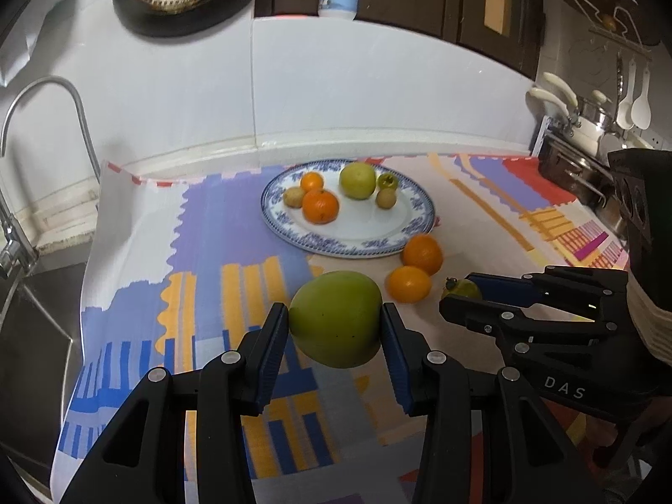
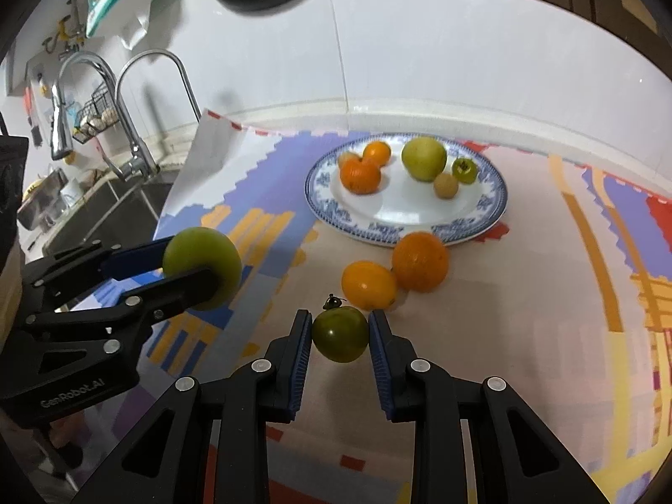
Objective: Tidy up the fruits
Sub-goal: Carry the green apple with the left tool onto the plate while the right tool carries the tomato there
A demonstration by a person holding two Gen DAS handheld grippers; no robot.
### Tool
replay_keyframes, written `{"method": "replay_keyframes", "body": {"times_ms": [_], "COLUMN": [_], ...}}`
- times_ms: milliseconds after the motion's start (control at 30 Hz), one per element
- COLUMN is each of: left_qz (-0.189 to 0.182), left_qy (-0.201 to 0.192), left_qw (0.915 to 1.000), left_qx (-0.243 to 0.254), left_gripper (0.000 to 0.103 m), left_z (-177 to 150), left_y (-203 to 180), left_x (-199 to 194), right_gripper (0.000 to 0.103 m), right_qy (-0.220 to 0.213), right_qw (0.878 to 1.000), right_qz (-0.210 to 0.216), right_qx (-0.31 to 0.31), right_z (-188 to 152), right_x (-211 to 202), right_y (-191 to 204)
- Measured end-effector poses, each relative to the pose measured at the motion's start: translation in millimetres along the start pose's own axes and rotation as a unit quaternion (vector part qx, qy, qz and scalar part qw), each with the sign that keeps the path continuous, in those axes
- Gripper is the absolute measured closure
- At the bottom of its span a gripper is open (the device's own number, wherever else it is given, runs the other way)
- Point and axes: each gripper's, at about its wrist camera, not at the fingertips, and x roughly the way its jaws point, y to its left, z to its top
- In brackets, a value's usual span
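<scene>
Pinching green apple (image 1: pixel 336 319) – left tongs (image 1: pixel 336 338); right tongs (image 2: pixel 340 342) pinching green tomato (image 2: pixel 340 334).

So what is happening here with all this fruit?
A person is sorting fruit onto the blue-patterned plate. The left hand-held gripper is shut on a large green apple, and the right hand-held gripper is shut on a small dark green tomato. Two oranges still lie on the cloth beside the plate, which already holds six fruits.

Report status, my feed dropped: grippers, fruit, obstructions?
Left gripper shut on large green fruit. Right gripper shut on small green tomato. Two oranges sit before plate.
</scene>
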Motion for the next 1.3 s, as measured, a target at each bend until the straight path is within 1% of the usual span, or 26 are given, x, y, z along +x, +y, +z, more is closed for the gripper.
{"method": "replay_keyframes", "body": {"times_ms": [267, 533, 900, 1133, 1300], "left_qz": [-0.001, 0.006, 0.017, 0.025, 0.028], "left_qy": [-0.029, -0.056, -0.071, -0.064, -0.056], "left_qw": [0.9996, 0.9984, 0.9972, 0.9975, 0.998], "left_qx": [0.0, 0.007, 0.014, 0.014, 0.012], "left_gripper": [0.059, 0.059, 0.059, 0.059, 0.059], "left_z": [15.5, 33.7, 59.9, 72.3, 80.7], "left_y": [-19.3, -36.0, -49.3, -51.0, -49.4], "left_x": [-16.4, -23.8, -11.8, 7.8, 26.0], "right_gripper": [0.074, 0.074, 0.074, 0.074, 0.074], "right_qy": [-0.041, -0.073, -0.096, -0.097, -0.092], "right_qw": [0.999, 0.997, 0.995, 0.994, 0.994], "right_qz": [-0.001, 0.0, -0.003, 0.003, 0.009], "right_qx": [-0.006, -0.018, -0.036, -0.049, -0.054], "right_z": [10.7, 24.4, 45.5, 60.7, 73.7], "right_x": [-32.9, -54.9, -59.3, -49.8, -35.8], "right_y": [-9.0, -22.7, -41.6, -53.4, -62.6]}}
